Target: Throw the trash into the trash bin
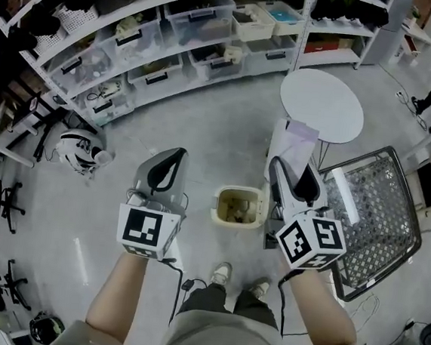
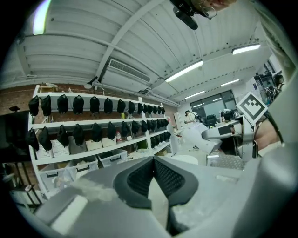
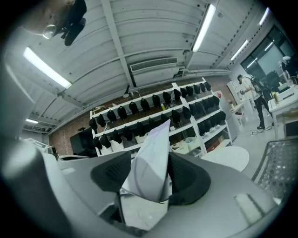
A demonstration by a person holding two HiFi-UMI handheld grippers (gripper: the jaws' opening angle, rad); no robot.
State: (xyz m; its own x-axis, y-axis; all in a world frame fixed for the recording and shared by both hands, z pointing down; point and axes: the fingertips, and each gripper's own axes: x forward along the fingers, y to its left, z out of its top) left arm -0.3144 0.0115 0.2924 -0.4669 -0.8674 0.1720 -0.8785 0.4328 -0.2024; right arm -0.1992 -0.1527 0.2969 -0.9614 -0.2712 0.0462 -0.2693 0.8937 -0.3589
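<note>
The trash, one folded white carton, is clamped between the jaws of the right gripper, up beside the single beige trash bin on the floor. Scraps already lie in the bin, and this drop seems still to come. The left gripper, the second of two, has its jaws pressed together on nothing.

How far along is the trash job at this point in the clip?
Partly done: the trash bin on the floor already has some crumpled bits inside. In hand: the right gripper is clamped on a folded white paper, which the head view shows off to the side of the bin's opening. The left gripper is shut and empty. Left: bring the paper over the bin and release it.
</note>
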